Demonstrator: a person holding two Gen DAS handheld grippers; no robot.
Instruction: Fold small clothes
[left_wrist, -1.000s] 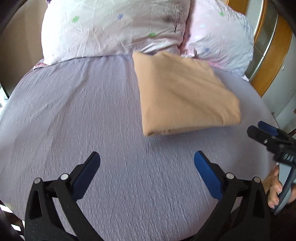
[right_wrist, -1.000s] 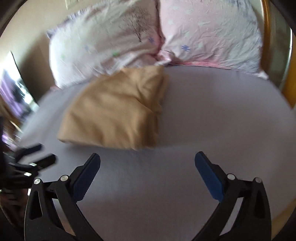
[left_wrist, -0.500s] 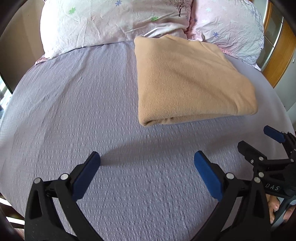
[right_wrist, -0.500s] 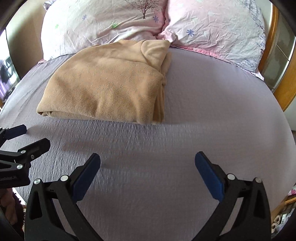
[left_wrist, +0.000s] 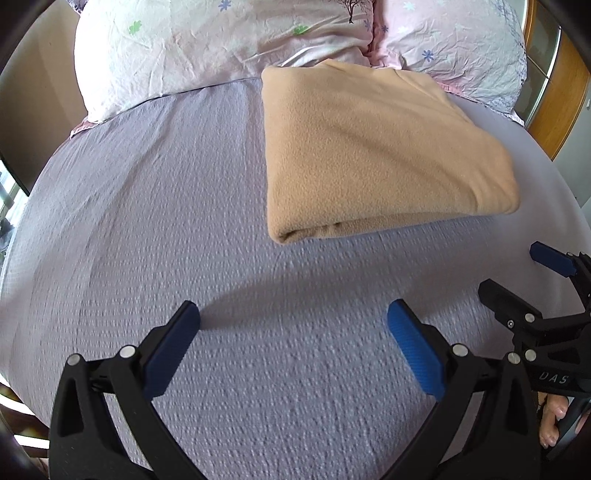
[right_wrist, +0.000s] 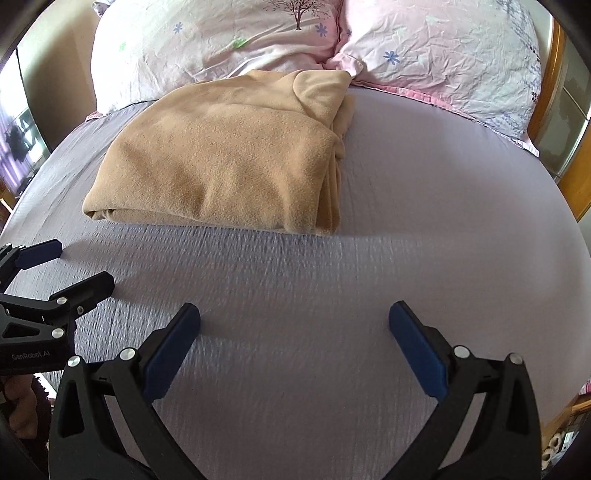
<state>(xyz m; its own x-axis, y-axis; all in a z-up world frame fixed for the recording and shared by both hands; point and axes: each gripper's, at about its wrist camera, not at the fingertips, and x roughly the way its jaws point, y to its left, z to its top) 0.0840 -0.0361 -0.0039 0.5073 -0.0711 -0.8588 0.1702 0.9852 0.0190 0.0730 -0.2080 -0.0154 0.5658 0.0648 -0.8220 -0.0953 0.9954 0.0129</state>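
Note:
A tan fleece garment lies folded in a thick rectangle on the lilac bed sheet, its far edge against the pillows. It also shows in the right wrist view, with its stacked edges on the right side. My left gripper is open and empty, low over the sheet, short of the garment's near fold. My right gripper is open and empty, also short of the garment. Each gripper shows in the other's view: the right one and the left one, both open.
Two floral pillows lie at the head of the bed behind the garment. A wooden frame stands at the right. The bed edge is close below both grippers.
Both grippers have moved forward and down toward the garment, which now looks larger and nearer. Both stay open. The garment has not moved.

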